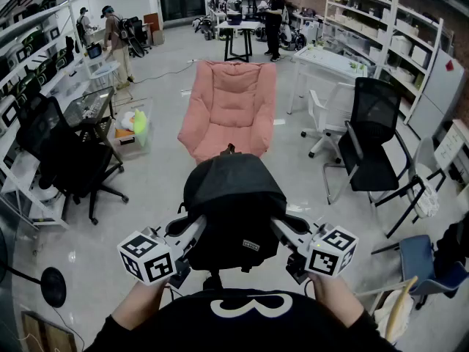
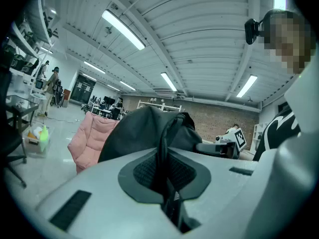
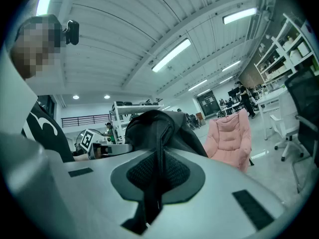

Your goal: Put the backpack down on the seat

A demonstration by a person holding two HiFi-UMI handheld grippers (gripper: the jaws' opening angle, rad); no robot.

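1. Workshop hall with a pale glossy floor (image 1: 157, 196). Shelving lines both side walls, and people stand far behind the pink armchair (image 1: 231, 107).
2. Backpack (image 1: 233, 210): black and rounded, held in the air just in front of the armchair, well short of its cushion and not touching it.
3. Left gripper (image 2: 167, 183): jaws pressed together on a black strap (image 2: 163, 148) of the backpack.
4. Right gripper (image 3: 155, 183): jaws likewise clamped on a second strap (image 3: 158, 143), so the load hangs between the two.
5. Black office chair (image 1: 374, 134): stands to the right of the armchair, clear of the path.
6. Step in hand, as judged: carry the backpack forward over the armchair's cushion. Keep both grippers level, lower until the base rests fully, and only then release.
7. Writing: a small label (image 1: 251, 246) low on the backpack is too small to read. The marker cubes bear only black-and-white squares.
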